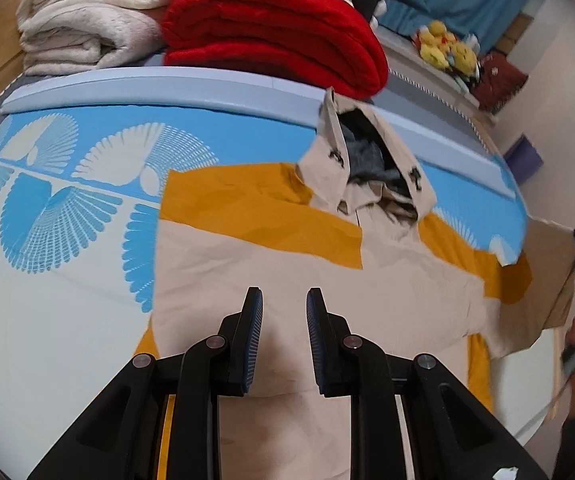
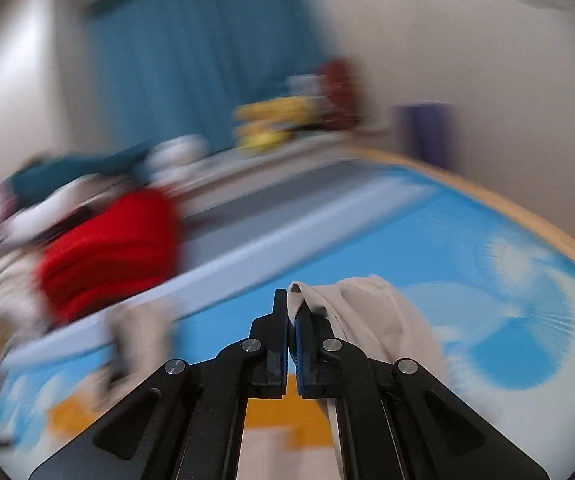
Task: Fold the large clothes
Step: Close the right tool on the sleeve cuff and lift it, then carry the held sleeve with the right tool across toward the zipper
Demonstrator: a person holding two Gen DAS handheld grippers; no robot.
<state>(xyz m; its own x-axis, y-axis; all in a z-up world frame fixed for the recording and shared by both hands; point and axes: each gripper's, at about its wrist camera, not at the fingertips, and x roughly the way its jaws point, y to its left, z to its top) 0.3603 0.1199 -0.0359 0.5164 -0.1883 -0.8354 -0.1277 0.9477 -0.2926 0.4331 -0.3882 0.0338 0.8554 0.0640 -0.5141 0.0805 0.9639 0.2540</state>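
Beige-and-mustard hooded jacket [image 1: 271, 264] spread on a blue-patterned surface [image 1: 47, 208].
Left tongs [image 1: 284, 300] hover open above it; right tongs [image 2: 291, 300] clamp its sleeve [image 2: 367, 304], red blanket [image 1: 271, 32] behind.

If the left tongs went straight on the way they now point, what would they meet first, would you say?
Most likely the beige body of the hooded jacket spread flat below the left tongs, though depth is hard to judge.

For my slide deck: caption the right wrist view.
Right gripper shut on a beige jacket fold, lifted above the blue patterned bedsheet.

Left gripper [image 1: 284, 300] slightly parted, right gripper [image 2: 291, 300] clamped.
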